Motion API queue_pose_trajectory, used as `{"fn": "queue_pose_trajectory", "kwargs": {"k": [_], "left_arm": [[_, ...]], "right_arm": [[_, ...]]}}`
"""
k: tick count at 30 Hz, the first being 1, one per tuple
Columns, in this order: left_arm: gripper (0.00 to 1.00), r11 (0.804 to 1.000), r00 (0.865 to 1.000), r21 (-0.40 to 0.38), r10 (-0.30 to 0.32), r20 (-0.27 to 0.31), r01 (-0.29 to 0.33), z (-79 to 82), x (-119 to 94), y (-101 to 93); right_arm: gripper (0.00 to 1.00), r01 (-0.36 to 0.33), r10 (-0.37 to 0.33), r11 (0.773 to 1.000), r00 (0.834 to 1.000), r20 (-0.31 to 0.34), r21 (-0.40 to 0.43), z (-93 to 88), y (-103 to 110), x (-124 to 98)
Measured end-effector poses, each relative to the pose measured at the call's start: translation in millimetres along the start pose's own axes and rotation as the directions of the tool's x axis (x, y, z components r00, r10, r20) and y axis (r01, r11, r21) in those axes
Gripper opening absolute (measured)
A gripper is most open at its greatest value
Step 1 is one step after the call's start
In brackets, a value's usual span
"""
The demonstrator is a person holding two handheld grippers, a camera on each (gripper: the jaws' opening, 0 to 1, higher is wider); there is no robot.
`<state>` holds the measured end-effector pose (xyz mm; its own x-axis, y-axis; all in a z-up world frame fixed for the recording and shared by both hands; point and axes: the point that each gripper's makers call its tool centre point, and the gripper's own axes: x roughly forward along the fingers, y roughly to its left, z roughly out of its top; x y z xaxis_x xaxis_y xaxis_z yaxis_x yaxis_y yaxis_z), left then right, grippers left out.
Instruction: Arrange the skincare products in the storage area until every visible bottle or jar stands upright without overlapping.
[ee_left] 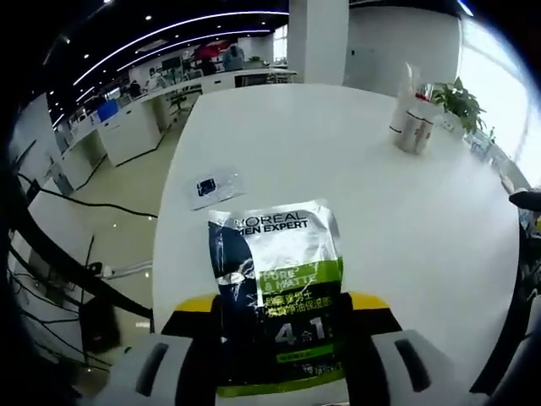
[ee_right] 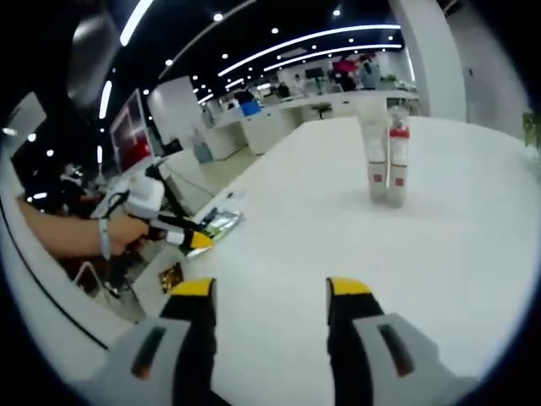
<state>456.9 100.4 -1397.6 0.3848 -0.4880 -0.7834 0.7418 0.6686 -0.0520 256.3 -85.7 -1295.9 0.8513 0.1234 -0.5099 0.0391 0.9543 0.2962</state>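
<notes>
Standing upright already, two tubes (ee_left: pixel 414 123) wait while the left gripper (ee_left: pixel 279 317) clamps a sachet (ee_left: pixel 277 271); right gripper (ee_right: pixel 269 296) gapes, holding nothing.

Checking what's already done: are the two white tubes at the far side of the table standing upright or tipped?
Upright. In the right gripper view the two white tubes stand on end, side by side on the white table.

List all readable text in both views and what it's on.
"L'OREAL MEN EXPERT": top of the sachet held in the left gripper.
"PURE MATTE": its green band, partly legible.
"4 in 1": lower down; only the 4 and 1 are clear.
Chinese lines on the sachet: too blurred.
Two tubes, red-and-white labels: unreadable.
Small packet on the table: unreadable.
</notes>
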Motion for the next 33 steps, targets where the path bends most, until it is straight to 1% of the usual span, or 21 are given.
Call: {"fn": "queue_pose_trajectory", "kwargs": {"k": [3,5,6,7,8,9,10,11,18,21,22,23,26,27,28,29,30,31,33], "left_arm": [[0.55,1.0,1.0,0.01,-0.008,0.003,0.008,0.1,1,0.0],[0.52,0.999,1.0,0.024,-0.021,-0.006,0.022,0.3,2,-1.7],[0.49,0.998,0.999,0.046,-0.031,-0.018,0.032,1.0,3,-3.9],[0.41,0.998,0.999,0.049,-0.034,-0.022,0.035,1.7,3,-5.0],[0.37,0.996,0.998,0.071,-0.046,-0.035,0.049,1.1,3,-8.0],[0.34,0.995,0.999,0.085,-0.043,-0.034,0.046,1.4,4,-9.0],[0.3,0.996,0.998,0.077,-0.048,-0.038,0.051,1.8,5,-9.8],[0.28,0.995,0.998,0.08,-0.052,-0.047,0.056,0.7,5,-11.2],[0.2,0.993,0.996,0.084,-0.073,-0.052,0.077,0.6,6,-16.6],[0.17,0.994,0.995,0.066,-0.088,-0.057,0.092,-0.7,4,-17.2],[0.16,0.993,0.993,0.044,-0.109,-0.053,0.111,-1.3,2,-18.3],[0.15,0.993,0.992,0.039,-0.112,-0.053,0.114,-1.7,2,-18.3],[0.13,0.991,0.991,0.016,-0.13,-0.034,0.131,-0.5,-4,-19.9],[0.13,0.989,0.989,0.007,-0.145,-0.007,0.145,3.8,-7,-23.0],[0.13,0.989,0.989,-0.002,-0.146,0.0,0.146,5.5,-9,-23.9],[0.13,0.988,0.988,-0.009,-0.155,0.024,0.155,10.5,-13,-27.0],[0.13,0.985,0.984,-0.015,-0.173,0.052,0.174,15.8,-16,-31.5],[0.13,0.984,0.982,-0.024,-0.178,0.061,0.179,18.2,-19,-34.1],[0.13,0.978,0.974,-0.017,-0.206,0.09,0.208,25.7,-28,-45.8]], "right_arm": [[0.49,-0.003,0.003,1.0,1.0,-0.004,-0.003,-1.3,0,1],[0.49,-0.003,0.003,1.0,1.0,-0.014,-0.009,-3.3,0,1],[0.48,-0.002,0.002,1.0,1.0,-0.018,-0.012,-4.1,0,1],[0.48,-0.001,0.001,1.0,1.0,-0.025,-0.018,-5.8,-1,1],[0.47,-0.002,0.002,1.0,1.0,-0.026,-0.018,-6.1,-1,1],[0.47,-0.003,0.002,1.0,1.0,-0.025,-0.017,-6.2,-1,1],[0.47,-0.003,0.003,1.0,1.0,-0.026,-0.015,-6.1,-1,1],[0.47,-0.003,0.003,1.0,1.0,-0.024,-0.016,-5.9,-1,1],[0.47,0.004,-0.005,1.0,1.0,-0.009,-0.006,-1.3,-5,-1],[0.47,0.004,-0.004,1.0,1.0,-0.001,0.002,1.3,-5,-1],[0.47,0.003,-0.003,1.0,1.0,0.003,0.003,2.3,-5,-1],[0.47,0.001,-0.001,1.0,1.0,0.004,0.005,2.6,-5,-1],[0.47,-0.003,0.003,1.0,1.0,0.0,0.005,1.9,-5,0],[0.47,-0.008,0.008,1.0,1.0,0.002,0.008,2.2,-4,1],[0.47,-0.012,0.012,1.0,1.0,0.002,0.01,2.5,-3,1],[0.47,-0.021,0.021,1.0,1.0,0.002,0.013,3.0,0,2],[0.47,-0.035,0.035,0.999,0.999,0.005,0.02,4.2,3,3],[0.47,-0.044,0.043,0.999,0.999,0.006,0.025,4.7,5,4],[0.47,-0.083,0.082,0.995,0.996,0.017,0.052,9.9,13,7]]}}
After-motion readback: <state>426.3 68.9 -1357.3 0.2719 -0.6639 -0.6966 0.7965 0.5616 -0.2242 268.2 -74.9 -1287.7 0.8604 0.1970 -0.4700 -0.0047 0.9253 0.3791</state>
